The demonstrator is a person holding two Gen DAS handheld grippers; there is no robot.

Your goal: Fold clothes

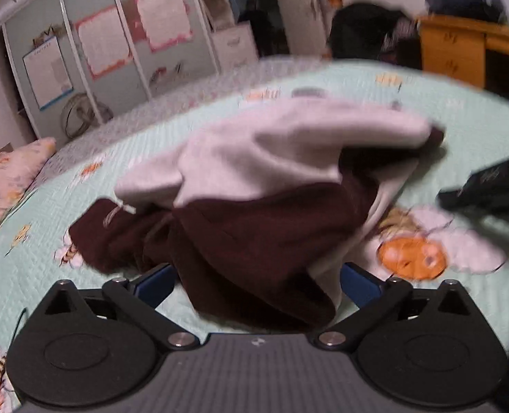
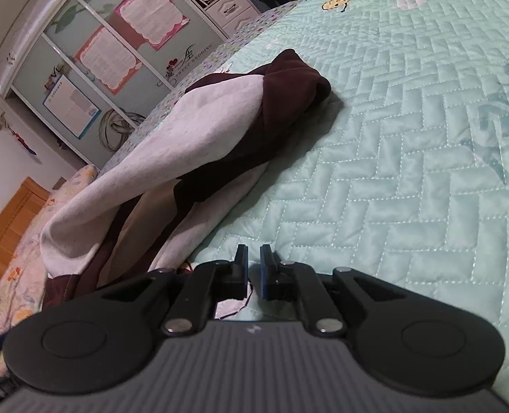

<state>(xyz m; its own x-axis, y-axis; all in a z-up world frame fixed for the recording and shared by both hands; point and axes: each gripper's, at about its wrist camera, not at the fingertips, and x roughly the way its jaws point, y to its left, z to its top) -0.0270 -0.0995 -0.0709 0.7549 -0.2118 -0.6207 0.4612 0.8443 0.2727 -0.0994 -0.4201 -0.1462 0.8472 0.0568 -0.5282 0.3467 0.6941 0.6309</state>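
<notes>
Mint quilted bedspread across the frame, mirrored wardrobe upper left, floral pillow left edge, orange wooden cabinet upper right

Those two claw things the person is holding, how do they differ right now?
The left gripper has its blue fingers spread wide, with the maroon and white garment bunched between them; the right gripper has its fingers nearly together with nothing between. The left sits at the garment; the right is beside it, over bare green quilt. Both share the same black build.
</notes>
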